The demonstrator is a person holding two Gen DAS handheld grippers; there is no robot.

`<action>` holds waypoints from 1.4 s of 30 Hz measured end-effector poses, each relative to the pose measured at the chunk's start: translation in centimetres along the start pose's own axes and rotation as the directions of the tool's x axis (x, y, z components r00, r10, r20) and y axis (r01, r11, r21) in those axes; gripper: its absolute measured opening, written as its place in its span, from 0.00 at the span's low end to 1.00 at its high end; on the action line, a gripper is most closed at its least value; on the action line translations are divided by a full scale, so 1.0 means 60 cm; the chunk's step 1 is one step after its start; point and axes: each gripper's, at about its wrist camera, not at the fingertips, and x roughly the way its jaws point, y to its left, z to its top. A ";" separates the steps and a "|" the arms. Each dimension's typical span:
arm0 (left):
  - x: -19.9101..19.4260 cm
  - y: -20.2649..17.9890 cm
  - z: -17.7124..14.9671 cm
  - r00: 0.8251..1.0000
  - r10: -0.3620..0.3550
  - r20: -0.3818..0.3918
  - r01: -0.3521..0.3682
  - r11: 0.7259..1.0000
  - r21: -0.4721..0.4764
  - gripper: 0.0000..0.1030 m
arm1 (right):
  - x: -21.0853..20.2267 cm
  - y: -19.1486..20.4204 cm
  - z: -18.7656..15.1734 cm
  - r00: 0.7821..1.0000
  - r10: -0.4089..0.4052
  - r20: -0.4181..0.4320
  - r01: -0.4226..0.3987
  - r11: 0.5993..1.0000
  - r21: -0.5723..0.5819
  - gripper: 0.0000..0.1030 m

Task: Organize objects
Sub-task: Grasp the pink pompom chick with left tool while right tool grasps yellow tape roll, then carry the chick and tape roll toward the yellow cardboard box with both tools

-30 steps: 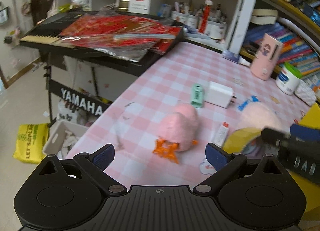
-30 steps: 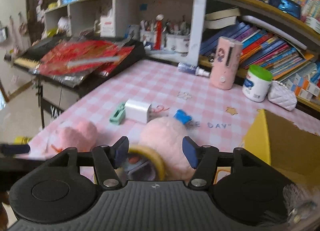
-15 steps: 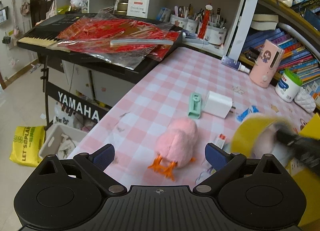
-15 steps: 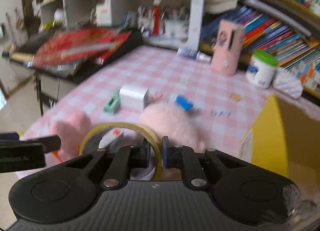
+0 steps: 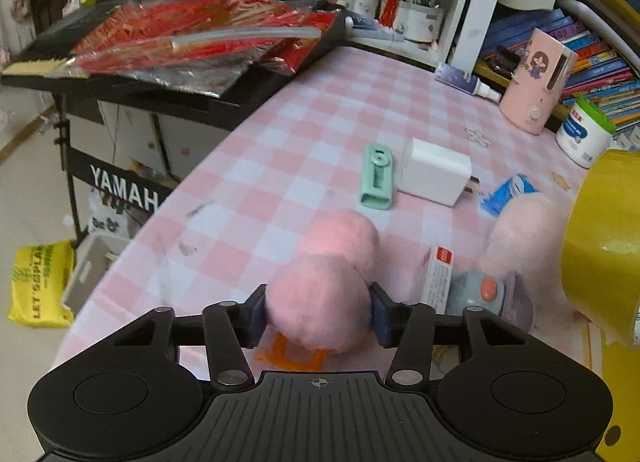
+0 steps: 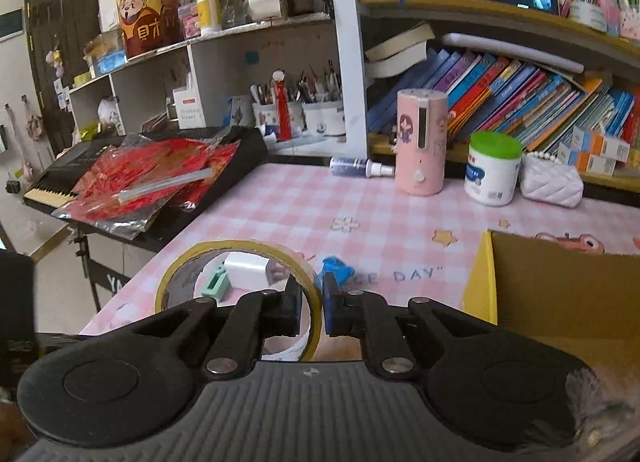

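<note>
My left gripper [image 5: 318,314] is shut on a pink plush duck [image 5: 324,290] with orange feet, on the pink checked table [image 5: 320,122]. My right gripper [image 6: 312,308] is shut on the wall of a yellow tape roll [image 6: 240,250] and holds it up above the table, left of an open yellow cardboard box [image 6: 560,294]. The tape roll also shows at the right edge of the left wrist view [image 5: 600,250]. A second, paler pink plush [image 5: 524,230] lies to the right of the duck.
On the table lie a green clip [image 5: 377,176], a white charger [image 5: 436,172], a blue wrapper [image 5: 506,194], a small white tube [image 5: 438,274] and a grey toy [image 5: 480,294]. A pink canister [image 6: 420,142] and white jar [image 6: 494,168] stand by the bookshelf. A keyboard [image 5: 120,62] stands left.
My left gripper moved forward and closed on the pink duck. My right gripper lifted the tape roll higher and toward the yellow box.
</note>
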 end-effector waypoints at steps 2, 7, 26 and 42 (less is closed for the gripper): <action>-0.010 0.001 -0.002 1.000 -0.014 0.014 0.014 1.000 -0.001 0.45 | -0.006 0.001 -0.003 1.000 -0.002 -0.003 0.002 1.000 0.002 0.10; -0.060 0.009 0.000 0.995 -0.053 0.085 0.054 0.999 -0.008 0.45 | -0.019 0.004 -0.012 1.000 -0.006 -0.010 0.006 1.000 0.020 0.10; -0.218 0.065 -0.091 0.984 -0.132 0.123 0.131 0.991 0.012 0.45 | -0.102 0.056 -0.076 0.994 -0.016 -0.104 0.020 0.999 0.039 0.11; -0.288 0.081 -0.180 0.974 -0.215 0.065 0.205 0.970 0.133 0.45 | -0.215 0.089 -0.171 0.985 -0.067 -0.158 0.086 0.989 0.122 0.11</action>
